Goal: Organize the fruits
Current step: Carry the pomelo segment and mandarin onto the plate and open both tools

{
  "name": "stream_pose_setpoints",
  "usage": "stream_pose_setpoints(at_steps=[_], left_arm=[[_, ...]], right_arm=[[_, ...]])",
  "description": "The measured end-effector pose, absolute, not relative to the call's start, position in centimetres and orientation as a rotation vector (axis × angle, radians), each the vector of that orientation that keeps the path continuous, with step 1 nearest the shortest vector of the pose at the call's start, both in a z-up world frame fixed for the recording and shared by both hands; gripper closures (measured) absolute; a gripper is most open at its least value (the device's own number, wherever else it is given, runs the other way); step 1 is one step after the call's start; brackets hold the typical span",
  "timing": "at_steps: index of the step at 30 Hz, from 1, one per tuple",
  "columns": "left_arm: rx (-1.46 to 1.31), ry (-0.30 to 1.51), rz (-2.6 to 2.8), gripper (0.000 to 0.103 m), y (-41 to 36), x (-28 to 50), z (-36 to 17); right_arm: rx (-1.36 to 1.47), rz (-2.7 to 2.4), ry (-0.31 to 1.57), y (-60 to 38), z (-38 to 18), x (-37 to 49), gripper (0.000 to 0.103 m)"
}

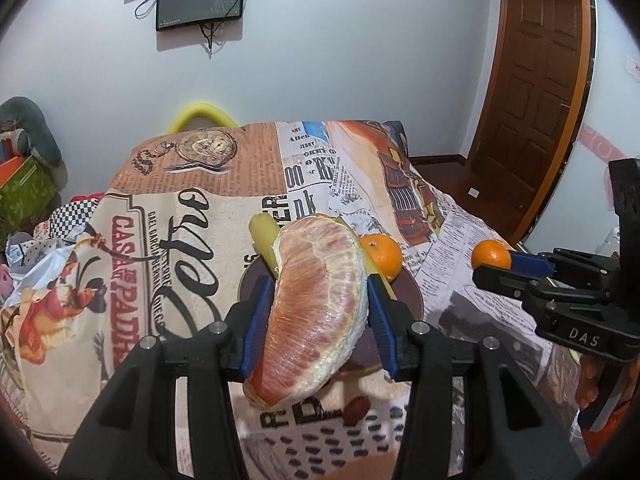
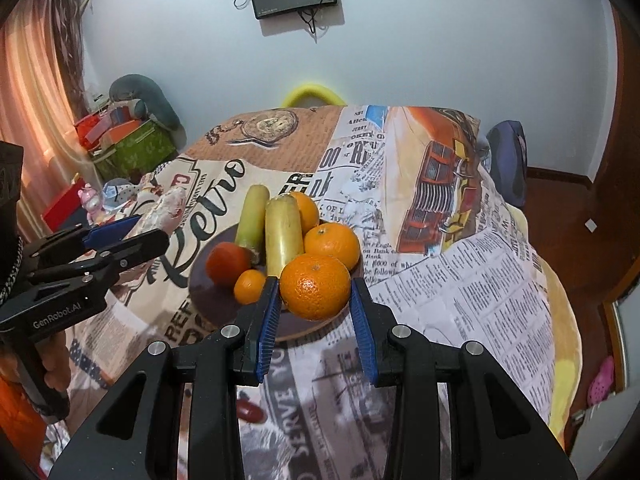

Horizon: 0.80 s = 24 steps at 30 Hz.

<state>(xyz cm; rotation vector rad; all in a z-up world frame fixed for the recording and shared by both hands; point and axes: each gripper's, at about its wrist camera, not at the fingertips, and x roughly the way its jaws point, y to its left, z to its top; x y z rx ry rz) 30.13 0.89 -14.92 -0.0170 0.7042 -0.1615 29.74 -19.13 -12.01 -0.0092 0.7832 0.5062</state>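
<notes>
- The left gripper clamps a peeled pomelo segment between its blue pads, gripping the pink flesh across its broad middle, seemingly so that the long wedge hangs balanced and does not tip out.
- The segment hangs above the near-left part of the dark plate; judging by its height, it is being carried in and has not yet been set down.
- The right gripper closes on a mandarin orange; both pads touch its sides in the right wrist view, and the fruit sits at the fingertips, where it is easy to release.
- That orange hovers over the plate's near edge, beside fruit already gathered there: two pale green-yellow cylindrical fruits lying side by side, a larger orange, another orange behind it, a small mandarin and a red-orange fruit.
- The plate rests on a newspaper-print tablecloth and serves as the collecting point, which likely explains why both tools converge on it from opposite sides.
- Free space remains at the plate's front rim, so that is the likeliest landing spot; crowding raises the risk of round fruit rolling off.
- A dark red date-like item lies on the cloth near the person, off the plate.
</notes>
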Motion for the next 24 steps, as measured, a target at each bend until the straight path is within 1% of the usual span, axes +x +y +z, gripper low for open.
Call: stream_pose_setpoints(at_steps=[13,24], left_arm=[[-0.032,0.766,-0.164,0.056,-0.3,34.8,-18.2],[-0.038,0.804,-0.166,0.056,-0.5,37.0,-19.6]], right_arm=[[-0.023,0.523,0.869,-18.0,-15.7,33.3,0.071],[-0.046,0.535,0.905,-17.2,-16.9,34.9,0.071]])
